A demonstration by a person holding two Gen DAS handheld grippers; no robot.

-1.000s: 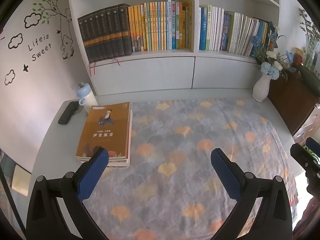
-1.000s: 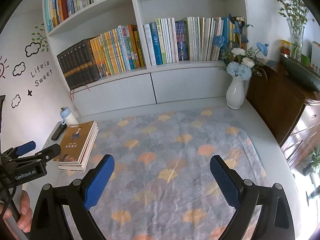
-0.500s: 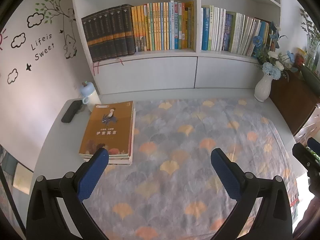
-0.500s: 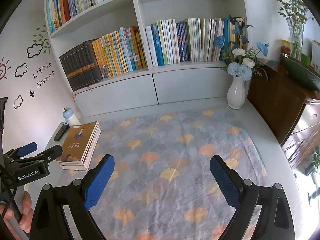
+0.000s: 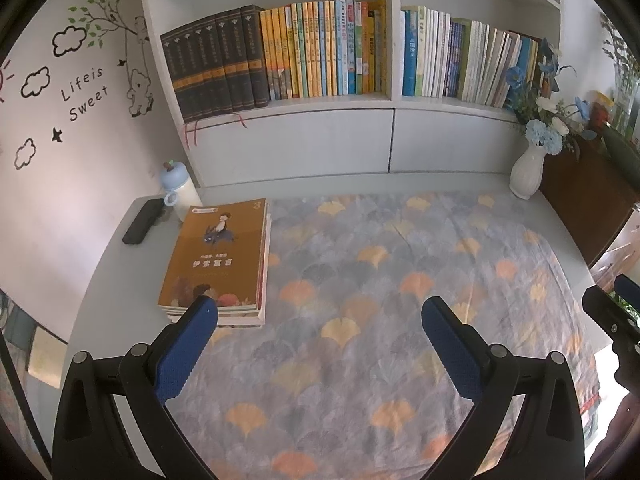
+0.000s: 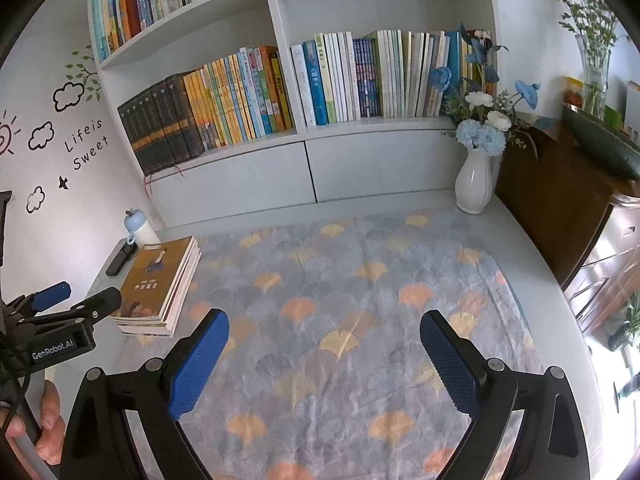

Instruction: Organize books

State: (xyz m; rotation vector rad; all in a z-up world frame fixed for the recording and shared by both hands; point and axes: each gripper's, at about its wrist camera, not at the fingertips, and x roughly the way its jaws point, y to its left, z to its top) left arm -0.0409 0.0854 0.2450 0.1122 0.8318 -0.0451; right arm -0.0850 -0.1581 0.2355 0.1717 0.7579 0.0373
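A short stack of books [image 5: 218, 258] with an orange-brown cover on top lies flat at the left side of the table; the right wrist view shows the same stack [image 6: 158, 284]. My left gripper [image 5: 320, 316] is open, its left fingertip just over the stack's near edge, nothing held. My right gripper [image 6: 324, 330] is open and empty above the patterned cloth, to the right of the stack. Behind the table, a white bookshelf [image 5: 390, 98] holds rows of upright books [image 5: 320, 48].
A grey cloth with leaf prints [image 5: 400, 280] covers most of the table. A black remote [image 5: 142, 222] and a small blue-capped bottle [image 5: 178, 188] sit behind the stack. A white vase with flowers [image 5: 528, 170] stands at the back right beside a dark wooden cabinet [image 5: 588, 200].
The left wrist view has tilted up and drawn back slightly, so the stack and shelf sit lower in frame. Both grippers stay open.
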